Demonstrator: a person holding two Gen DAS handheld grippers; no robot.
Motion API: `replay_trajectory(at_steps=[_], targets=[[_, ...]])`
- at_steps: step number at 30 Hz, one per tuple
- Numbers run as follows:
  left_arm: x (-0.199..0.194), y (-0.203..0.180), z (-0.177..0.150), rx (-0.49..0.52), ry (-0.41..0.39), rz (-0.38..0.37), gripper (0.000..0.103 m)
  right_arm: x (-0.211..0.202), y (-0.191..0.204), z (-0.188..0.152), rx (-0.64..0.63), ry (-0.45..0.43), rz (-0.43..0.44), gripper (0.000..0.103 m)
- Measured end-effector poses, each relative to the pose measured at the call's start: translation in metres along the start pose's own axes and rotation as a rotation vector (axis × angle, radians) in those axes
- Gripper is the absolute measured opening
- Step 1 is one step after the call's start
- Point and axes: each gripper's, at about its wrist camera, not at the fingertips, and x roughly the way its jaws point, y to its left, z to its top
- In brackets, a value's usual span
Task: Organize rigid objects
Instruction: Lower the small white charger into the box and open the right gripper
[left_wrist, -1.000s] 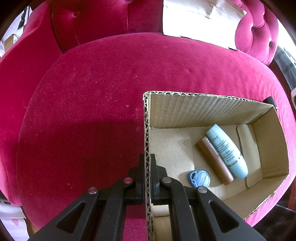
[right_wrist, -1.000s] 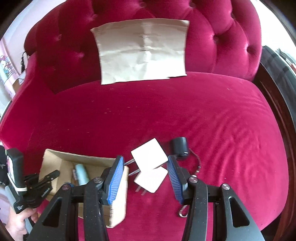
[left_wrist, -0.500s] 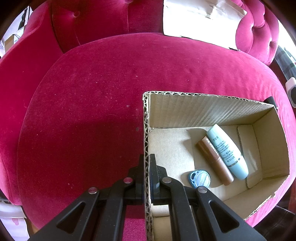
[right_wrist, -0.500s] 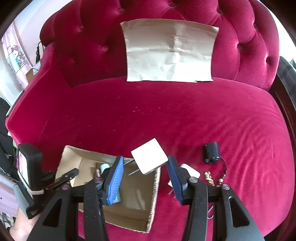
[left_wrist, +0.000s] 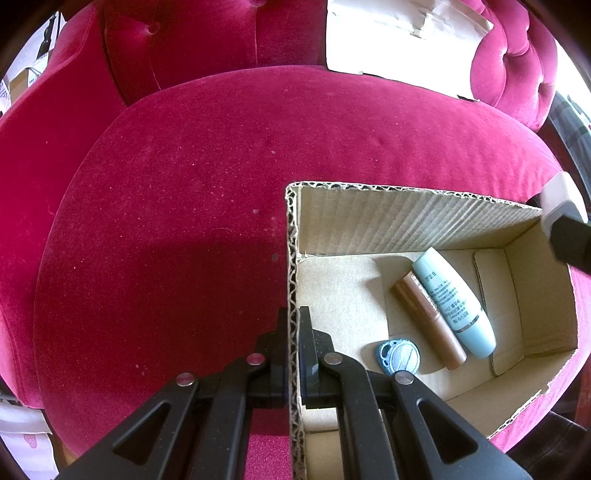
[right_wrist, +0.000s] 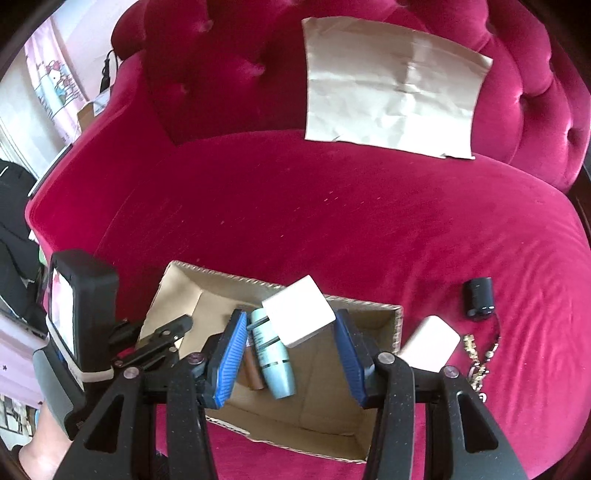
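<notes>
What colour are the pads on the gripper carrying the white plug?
Bright blue, ribbed pads on the right gripper, clearest in the right wrist view.

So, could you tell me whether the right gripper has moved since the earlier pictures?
Yes. The right gripper, carrying the white plug, has shifted left, from over the sofa cushion to above the cardboard box.

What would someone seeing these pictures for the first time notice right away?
First the bright magenta velvet sofa filling both views, with a crumpled sheet of brown paper leaning on its backrest. Next the open cardboard box on the seat: the left gripper is clamped on its wall, and a pale blue tube, a brown tube and a blue fob lie inside. Above the box, the right gripper holds a white charger plug.
</notes>
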Motion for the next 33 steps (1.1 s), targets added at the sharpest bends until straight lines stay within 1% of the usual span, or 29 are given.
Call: replay_trajectory(at_steps=[9,18,25,31,32,33], targets=[[0.001,0.001,0.000,-0.001,0.000,0.000,0.003,0.021,0.022,-0.007,-0.025,0.049,0.016,0.051],[0.000,0.001,0.001,-0.001,0.001,-0.001,0.003,0.041,0.035,-0.009,-0.015,0.087,0.038,0.051],[0.001,0.002,0.001,0.001,-0.001,-0.003,0.003,0.049,0.034,-0.009,0.009,0.106,0.052,0.052],[0.001,0.001,0.000,0.000,-0.001,-0.002,0.003,0.049,0.031,-0.008,0.011,0.099,0.070,0.052],[0.001,0.001,0.000,0.000,-0.001,-0.004,0.003,0.049,0.030,-0.008,0.009,0.093,0.078,0.057],[0.000,0.002,0.000,-0.005,0.000,-0.008,0.003,0.048,0.030,-0.008,0.011,0.087,0.083,0.065]])
